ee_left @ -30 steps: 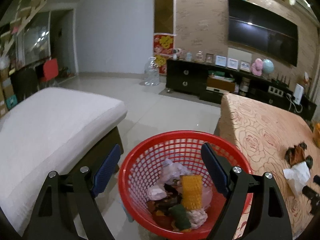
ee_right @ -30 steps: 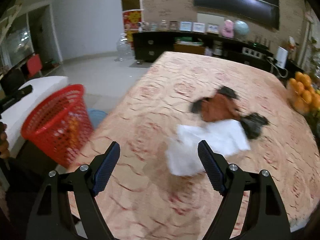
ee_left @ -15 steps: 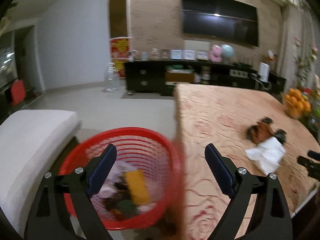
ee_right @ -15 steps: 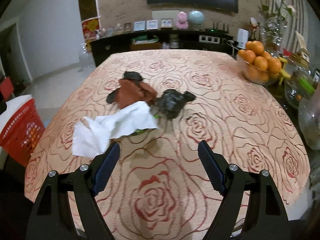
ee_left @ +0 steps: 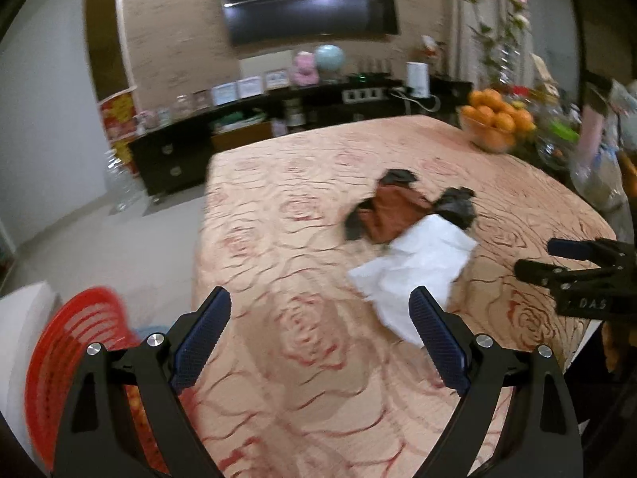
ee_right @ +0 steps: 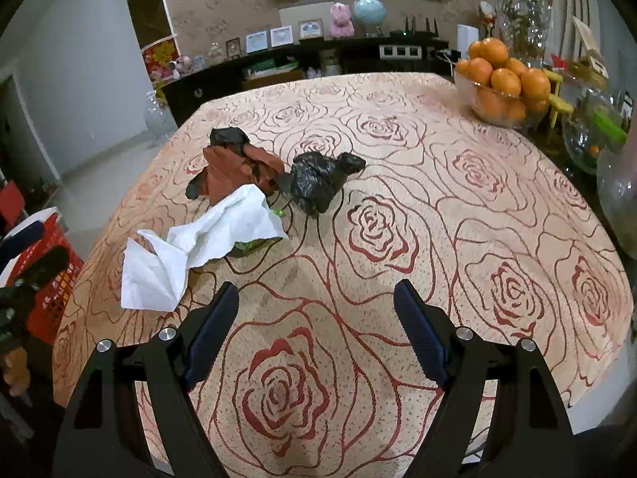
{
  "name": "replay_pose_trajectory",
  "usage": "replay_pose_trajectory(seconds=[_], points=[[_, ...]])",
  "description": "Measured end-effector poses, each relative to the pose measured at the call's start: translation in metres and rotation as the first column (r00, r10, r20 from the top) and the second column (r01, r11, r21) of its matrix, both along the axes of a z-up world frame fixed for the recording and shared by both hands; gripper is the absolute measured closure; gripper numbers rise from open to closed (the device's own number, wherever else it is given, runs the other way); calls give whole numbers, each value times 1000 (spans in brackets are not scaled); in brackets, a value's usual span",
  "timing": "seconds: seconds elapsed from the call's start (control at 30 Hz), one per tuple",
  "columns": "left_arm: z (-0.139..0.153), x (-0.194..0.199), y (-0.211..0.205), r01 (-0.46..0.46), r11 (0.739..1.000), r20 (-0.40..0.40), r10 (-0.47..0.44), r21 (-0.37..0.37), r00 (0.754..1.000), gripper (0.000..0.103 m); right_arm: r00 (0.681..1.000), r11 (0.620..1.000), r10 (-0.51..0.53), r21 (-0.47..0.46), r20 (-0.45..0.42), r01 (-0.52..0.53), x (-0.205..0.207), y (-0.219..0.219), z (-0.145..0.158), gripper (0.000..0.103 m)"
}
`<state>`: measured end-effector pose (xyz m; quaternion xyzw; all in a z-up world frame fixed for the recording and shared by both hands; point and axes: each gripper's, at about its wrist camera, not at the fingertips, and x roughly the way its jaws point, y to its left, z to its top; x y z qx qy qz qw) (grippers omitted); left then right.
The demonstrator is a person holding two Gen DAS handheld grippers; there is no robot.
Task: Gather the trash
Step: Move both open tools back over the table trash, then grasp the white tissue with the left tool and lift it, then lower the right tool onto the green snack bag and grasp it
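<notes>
Swung off the red mesh plastic basket point(ee_left: 75, 350): left tongs point(ee_left: 320, 338) now over the rose-patterned worktop point(ee_left: 302, 247), jaws wide apart, empty. Crumpled white paper sheet point(ee_right: 199, 247) lies just ahead beside brown and black wrappers. Right tongs point(ee_right: 316, 318) apart, empty.

Home living room: wall television point(ee_left: 308, 0)

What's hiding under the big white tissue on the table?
A bit of something green pokes out from under the white tissue, and the tissue's far end lies over the edge of the brown wrapper. What the green thing is stays covered.
</notes>
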<state>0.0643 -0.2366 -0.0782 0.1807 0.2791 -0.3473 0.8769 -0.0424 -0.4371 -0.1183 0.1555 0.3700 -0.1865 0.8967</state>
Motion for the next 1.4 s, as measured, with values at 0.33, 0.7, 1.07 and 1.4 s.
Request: replay_pose_trajectory(seconds=[0.33, 0.7, 1.07, 1.4], points=[[-20, 1, -59, 188, 982, -84, -187, 2, 979, 15, 999, 999, -11, 39, -33, 13, 5, -8, -12, 25], [-59, 4, -78, 216, 972, -133, -202, 96, 970, 38, 998, 997, -25, 74, -53, 29, 6, -15, -20, 25], [-61, 3, -50, 174, 982, -162, -160, 76, 974, 85, 998, 997, -29, 65, -56, 32, 5, -15, -21, 25], [-35, -5, 1, 70, 997, -154, -65, 29, 986, 85, 999, 998, -15, 65, -34, 18, 5, -13, -18, 25]])
